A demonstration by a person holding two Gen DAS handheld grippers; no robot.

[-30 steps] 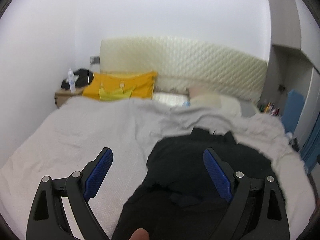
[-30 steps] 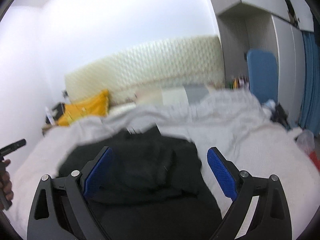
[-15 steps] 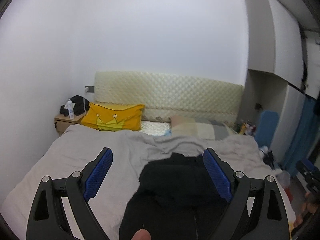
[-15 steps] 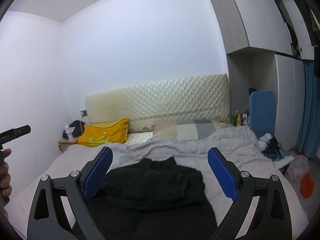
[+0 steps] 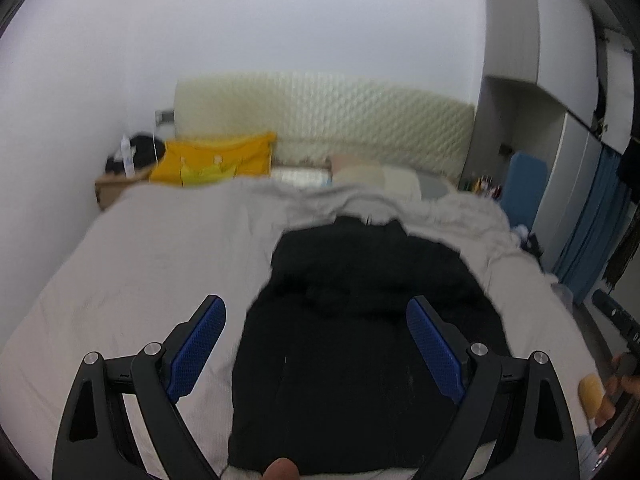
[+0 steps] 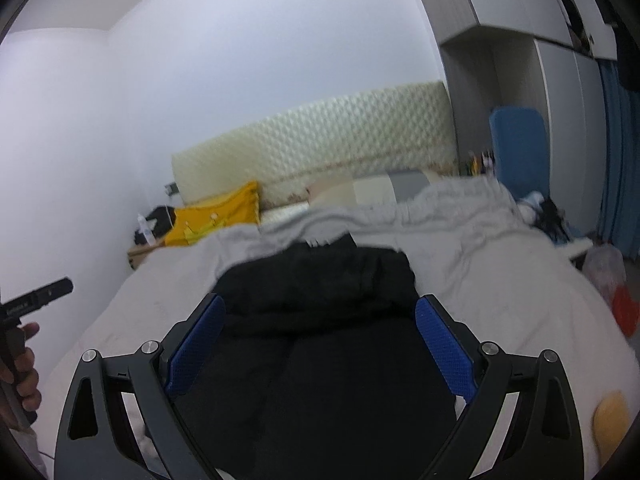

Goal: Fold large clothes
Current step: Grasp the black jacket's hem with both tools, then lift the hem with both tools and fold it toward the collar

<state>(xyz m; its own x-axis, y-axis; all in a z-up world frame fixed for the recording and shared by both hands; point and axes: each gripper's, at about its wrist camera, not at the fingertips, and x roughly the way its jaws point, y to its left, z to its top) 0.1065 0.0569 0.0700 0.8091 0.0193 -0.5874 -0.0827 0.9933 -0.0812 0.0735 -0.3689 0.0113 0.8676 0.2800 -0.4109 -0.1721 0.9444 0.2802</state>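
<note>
Across the room, the bed [image 5: 132,264] fills most of both views, covered by a pale grey-beige blanket [image 6: 500,280] that is rumpled toward the head end. At the head end stands a cream quilted headboard [image 5: 324,120], and below it lie a yellow pillow [image 5: 216,158] toward the left corner and a pale checked pillow [image 6: 372,190] further right. A tall grey wardrobe [image 6: 520,80] stands past the right edge of the bed, with a blue board [image 5: 522,184] leaning against it.

The black garment [image 5: 360,340] lies spread on the blanket, reaching from the foot edge toward the middle of the bed, its upper part bunched into thick folds.

The left gripper [image 5: 316,344] hovers above the foot edge with its blue-padded fingers [image 5: 196,350] spread wide and holding nothing; the garment shows between them. The right gripper [image 6: 320,344] hangs likewise over the garment, its fingers [image 6: 446,346] also wide apart and empty.

A small wooden nightstand [image 5: 114,186] sits at the left head corner, carrying a white bottle [image 5: 127,156] and something dark.
</note>
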